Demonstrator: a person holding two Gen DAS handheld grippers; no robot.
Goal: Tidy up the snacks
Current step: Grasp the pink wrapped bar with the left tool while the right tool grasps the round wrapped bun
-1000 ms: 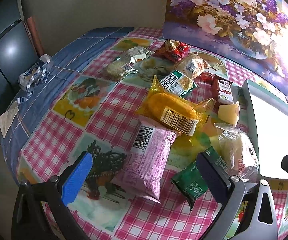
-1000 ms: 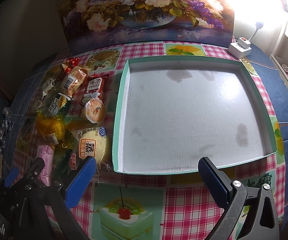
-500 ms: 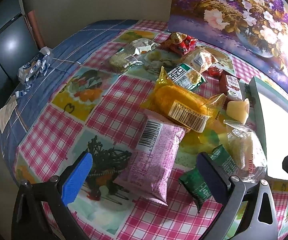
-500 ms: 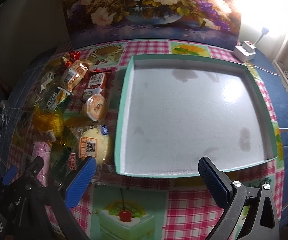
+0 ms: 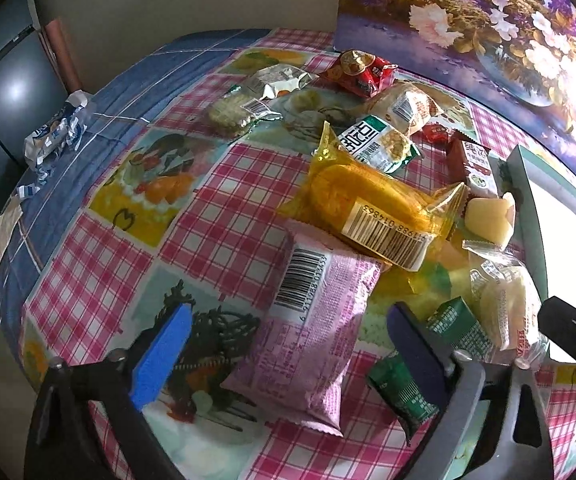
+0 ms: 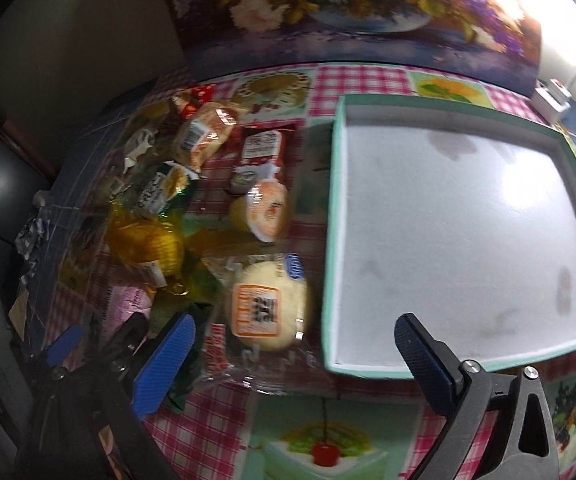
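A pink snack packet lies barcode-up on the checked tablecloth, between the fingers of my left gripper. Its jaws are closing and the pads stand clear of the packet. Around it lie a yellow packet, a green packet and a wrapped bun. My right gripper hovers with its jaws closing over the same bun and the near left corner of the green-rimmed white tray; nothing is gripped. The tray has nothing in it.
More snacks lie toward the back: a red packet, a white-green one, a cup jelly. A flower painting leans behind. A white socket sits at the back right; crumpled foil lies at the left.
The left gripper has sunk closer to the pink packet and its fingers have narrowed. The right gripper has swung left from the tray toward the wrapped bun, fingers slightly narrower.
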